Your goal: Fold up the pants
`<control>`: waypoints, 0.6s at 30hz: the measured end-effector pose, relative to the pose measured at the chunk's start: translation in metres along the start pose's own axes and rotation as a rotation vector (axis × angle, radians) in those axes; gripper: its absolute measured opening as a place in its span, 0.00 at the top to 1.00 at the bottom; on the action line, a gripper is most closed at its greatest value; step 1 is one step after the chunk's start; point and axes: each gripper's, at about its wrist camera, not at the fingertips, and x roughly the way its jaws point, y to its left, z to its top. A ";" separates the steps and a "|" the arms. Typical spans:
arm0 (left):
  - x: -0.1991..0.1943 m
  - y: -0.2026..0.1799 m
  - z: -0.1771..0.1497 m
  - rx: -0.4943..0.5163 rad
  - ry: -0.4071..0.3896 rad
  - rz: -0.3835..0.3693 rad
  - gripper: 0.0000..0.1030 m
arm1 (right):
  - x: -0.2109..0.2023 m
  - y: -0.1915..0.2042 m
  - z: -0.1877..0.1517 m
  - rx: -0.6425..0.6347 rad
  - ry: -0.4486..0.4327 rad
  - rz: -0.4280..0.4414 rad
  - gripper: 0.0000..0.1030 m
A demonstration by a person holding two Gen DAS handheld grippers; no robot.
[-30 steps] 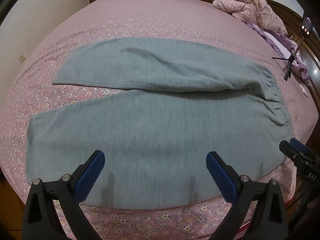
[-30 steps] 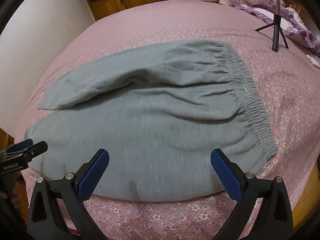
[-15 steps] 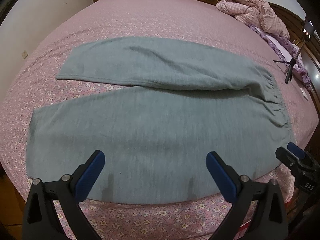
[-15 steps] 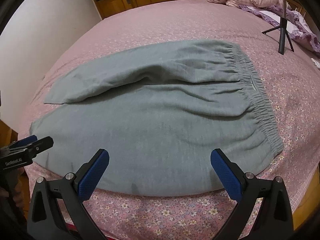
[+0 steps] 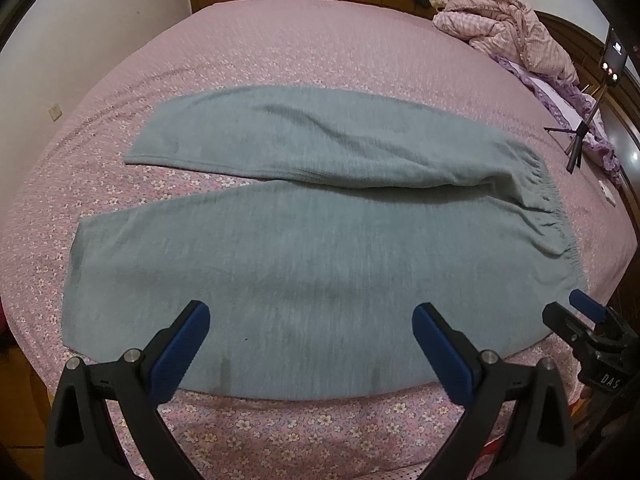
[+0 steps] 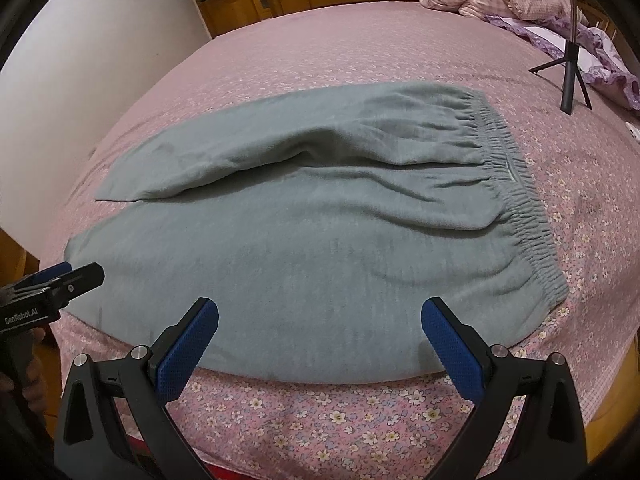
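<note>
**Pants lie flat and unfolded, both grippers wide and empty**

Pants [image 5: 312, 264] in a soft grey-green fleece are spread across the pink flowered bedspread [image 5: 304, 436], with the near leg running along the near edge of the bed and the far leg [image 5: 320, 136] angled away from it, so the two cuffs sit apart at the left. The elastic waistband [image 6: 520, 208] is gathered at the right. Nothing has been folded yet.

The left gripper [image 5: 311, 344] hovers over the near leg toward the cuff end, jaws spread wide and holding nothing. The right gripper [image 6: 320, 340] hovers over the near edge closer to the waistband, likewise spread and empty. Neither appears to touch the cloth.

By the look of it the fabric is light, limp and a little thick, so it should drape and sag between two holds rather than keep a shape, and it is not likely to slip from the textured blue pads [image 6: 188, 348]. A loose ridge [image 6: 304, 148] stands where the far leg meets the seat, and it may carry into the fold unless the cloth is pulled taut.

Sensible holds would be the near outer edge: one at the near waistband corner [image 6: 556, 296], where the elastic gives a firm bunch, the other at the near cuff [image 5: 80, 264]. Lifting both together should carry the near leg over onto the far one.

A tripod [image 6: 570, 76] and a pink quilt [image 5: 504, 36] sit well apart at the far right.
</note>
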 end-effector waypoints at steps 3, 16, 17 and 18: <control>-0.002 0.000 -0.002 -0.003 -0.003 0.000 0.00 | -0.001 0.002 -0.001 -0.004 -0.002 -0.001 0.00; -0.004 0.005 -0.004 -0.025 -0.007 0.000 0.00 | -0.001 0.006 -0.002 -0.009 0.007 -0.001 0.00; -0.004 0.005 -0.004 -0.026 -0.007 0.000 0.00 | -0.001 0.006 -0.001 -0.010 0.008 -0.001 0.00; -0.004 0.005 -0.004 -0.027 -0.006 0.000 0.00 | -0.001 0.006 -0.002 -0.011 0.008 -0.001 0.00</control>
